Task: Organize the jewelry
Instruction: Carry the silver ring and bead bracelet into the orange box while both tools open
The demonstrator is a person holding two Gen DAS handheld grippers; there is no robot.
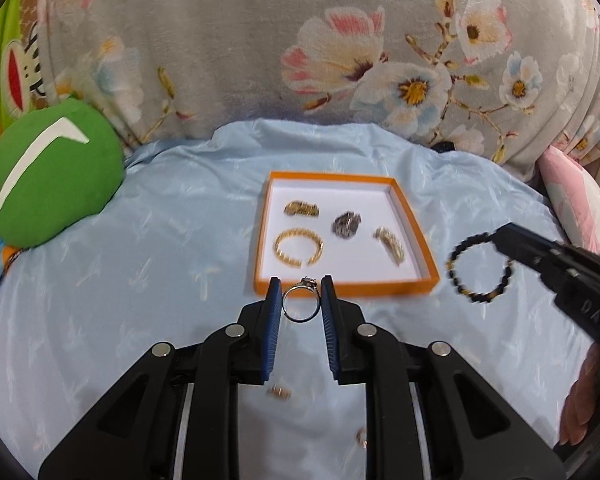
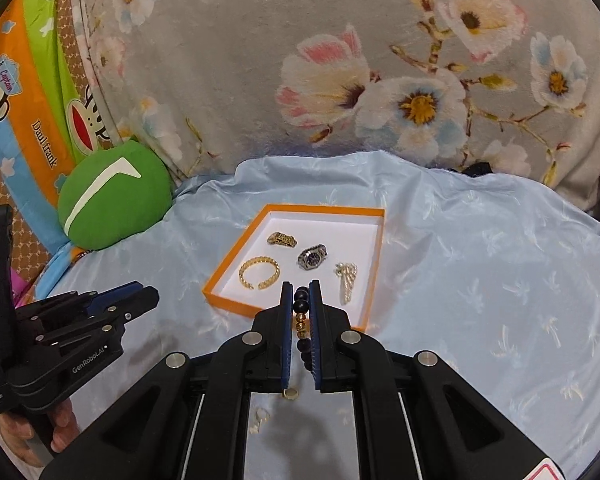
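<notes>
An orange-rimmed tray (image 1: 416, 224) (image 2: 374, 268) with a white floor lies on the light blue sheet. It holds a gold cuff bangle (image 1: 299, 248) (image 2: 259, 273), a gold watch (image 1: 302, 209) (image 2: 282, 239), a silver watch (image 1: 346, 224) (image 2: 312, 257) and a pale chain bracelet (image 1: 390, 244) (image 2: 346, 278). My left gripper (image 1: 300, 290) is shut on a silver ring (image 1: 301, 304) with a stone, held above the tray's near rim. My right gripper (image 2: 301, 292) (image 1: 500, 240) is shut on a black and gold bead bracelet (image 2: 301, 316) (image 1: 478, 268), which hangs to the tray's right.
Two small gold rings (image 1: 279, 392) (image 1: 362, 436) lie on the sheet below my left gripper; one (image 2: 290, 394) shows under the right. A green round cushion (image 1: 48, 172) (image 2: 114, 198) sits at left, a floral grey blanket (image 1: 300, 40) behind, a pink pillow (image 1: 576, 196) at right.
</notes>
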